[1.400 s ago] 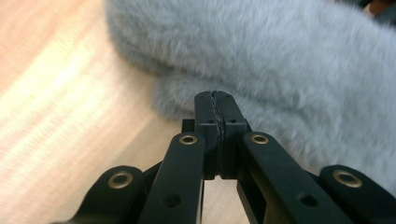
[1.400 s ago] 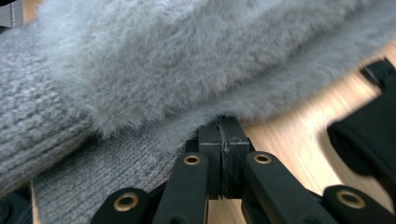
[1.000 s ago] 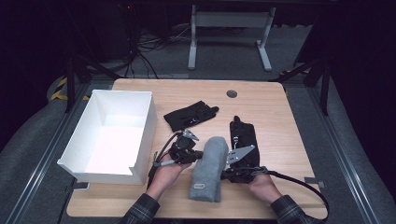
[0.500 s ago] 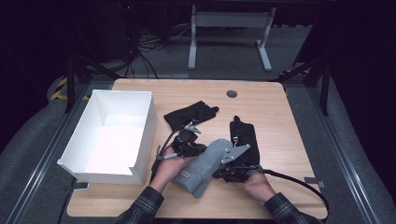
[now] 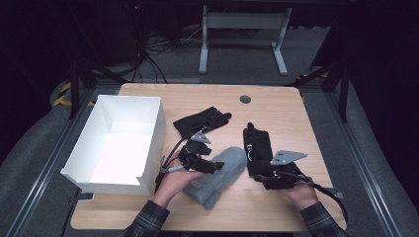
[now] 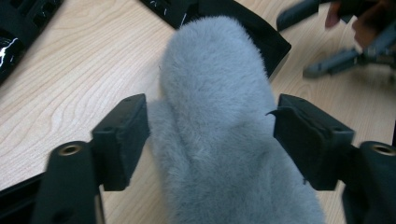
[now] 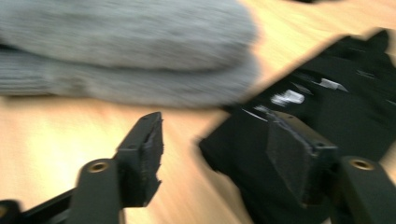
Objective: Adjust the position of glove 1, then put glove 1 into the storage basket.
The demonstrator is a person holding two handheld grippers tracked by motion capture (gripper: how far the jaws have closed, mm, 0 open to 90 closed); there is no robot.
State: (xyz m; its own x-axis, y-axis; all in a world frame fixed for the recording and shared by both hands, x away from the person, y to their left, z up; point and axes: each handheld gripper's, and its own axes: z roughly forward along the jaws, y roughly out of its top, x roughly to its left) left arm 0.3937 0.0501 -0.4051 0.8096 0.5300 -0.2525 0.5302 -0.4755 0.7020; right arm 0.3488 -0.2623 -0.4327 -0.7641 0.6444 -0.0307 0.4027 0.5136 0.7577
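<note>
We are looking down on the wooden table (image 5: 316, 103), and the grey fluffy mitten (image 5: 217, 178) is lying just below the middle of the frame, between the two hands. Our left gripper (image 5: 209, 165) is sitting over the mitten's upper left edge; in the left gripper view (image 6: 211, 135) its jaws are standing wide apart on either side of the mitten (image 6: 224, 140), the left pad close against the fluff, the right pad just clear of it, so nothing is being pinched. Our right gripper (image 5: 267, 178) is hovering at the lower right over the black glove (image 5: 258, 148); in the right gripper view (image 7: 219, 149) the jaws are also spread wide, holding nothing, with bare wood under the left jaw and the glove (image 7: 336, 112) under the right one.

For room, we are seeing open wood along the top of the table and down its right side. The white box (image 5: 123, 143) is crowding the left, its near wall overhanging the table's lower left edge. A second black glove (image 5: 200, 121) is lying just above the left gripper.

The right gripper view is blurring heavily, so the glove's details are hard to read. The mitten's cuff is running off the bottom of the left gripper view.
</note>
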